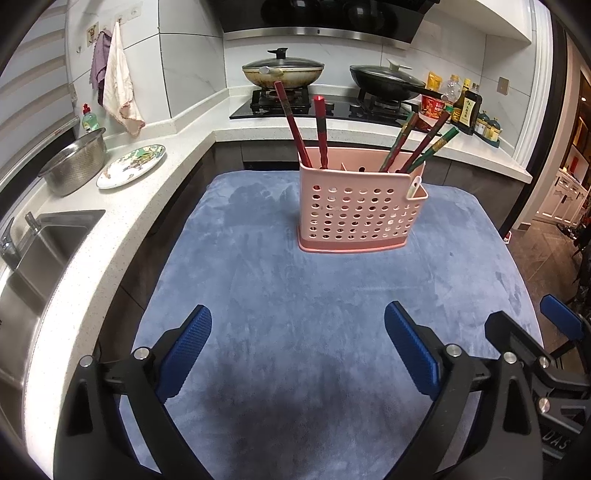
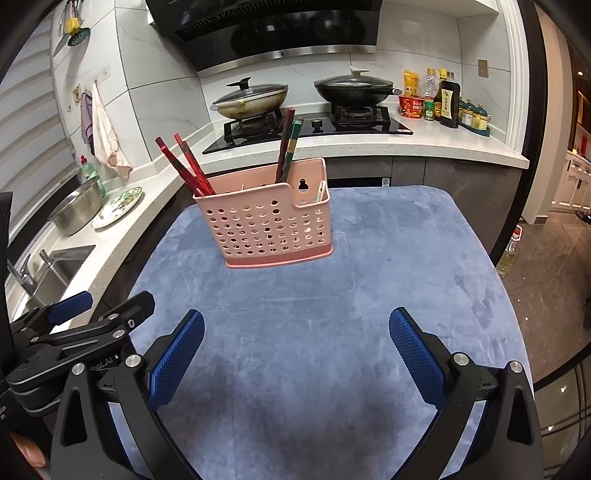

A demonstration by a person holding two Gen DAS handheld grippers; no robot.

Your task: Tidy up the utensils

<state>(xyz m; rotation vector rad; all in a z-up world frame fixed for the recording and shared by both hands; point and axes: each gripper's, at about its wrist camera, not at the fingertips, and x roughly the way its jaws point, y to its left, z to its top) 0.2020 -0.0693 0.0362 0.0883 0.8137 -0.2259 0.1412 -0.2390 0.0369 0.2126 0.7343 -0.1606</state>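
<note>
Ahead of gripper: pink holder (image 1: pixel 360 212) perforated matt plastic; chopsticks (image 1: pixel 291 122) glossy lacquer; under gripper: blue cloth (image 1: pixel 295 314) soft, napped.

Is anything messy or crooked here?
Not really. The pink holder stands upright on the blue cloth. The chopsticks just lean apart, some left, some right. Nothing looks spilled or broken.

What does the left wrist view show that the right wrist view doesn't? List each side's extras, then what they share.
Left wrist view only: three chopsticks fanned at the holder's right end, where the right view shows two close together.

Right wrist view only: green and yellow utensils hanging on the wall, and a clear bottle on the floor.

Both: pink perforated plastic utensil holder on the blue cloth, two lidded pans on the stove, steel colander, patterned plate, and both open, empty tools: left, right.
</note>
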